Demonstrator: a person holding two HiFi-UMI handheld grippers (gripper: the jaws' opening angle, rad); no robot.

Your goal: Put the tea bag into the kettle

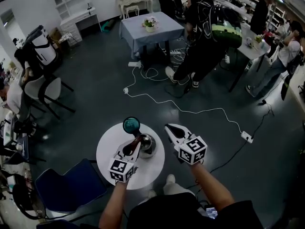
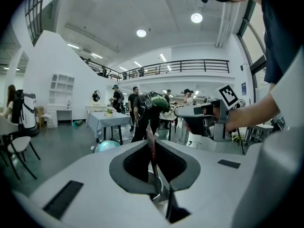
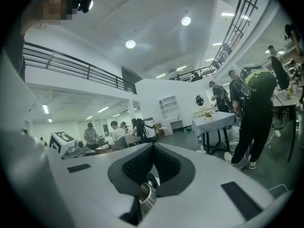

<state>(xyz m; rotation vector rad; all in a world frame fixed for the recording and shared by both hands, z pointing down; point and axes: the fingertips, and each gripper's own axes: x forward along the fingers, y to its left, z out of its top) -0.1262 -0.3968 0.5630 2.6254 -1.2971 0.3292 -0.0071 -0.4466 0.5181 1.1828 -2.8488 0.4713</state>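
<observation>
Tea bag, thin and red, pinched between left gripper fingers, just above open steel kettle at centre of round white desk; probably lined up for drop. Right gripper fingers closed together, empty, right of kettle, clear of path. Teal lid off, beyond kettle.

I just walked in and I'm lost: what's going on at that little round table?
A person holds tongs in each hand. The left tongs are shut on the tea bag, holding it just above the steel kettle on the round white table. A teal lid lies beside the kettle. The right tongs are shut and empty, off to the side.
</observation>
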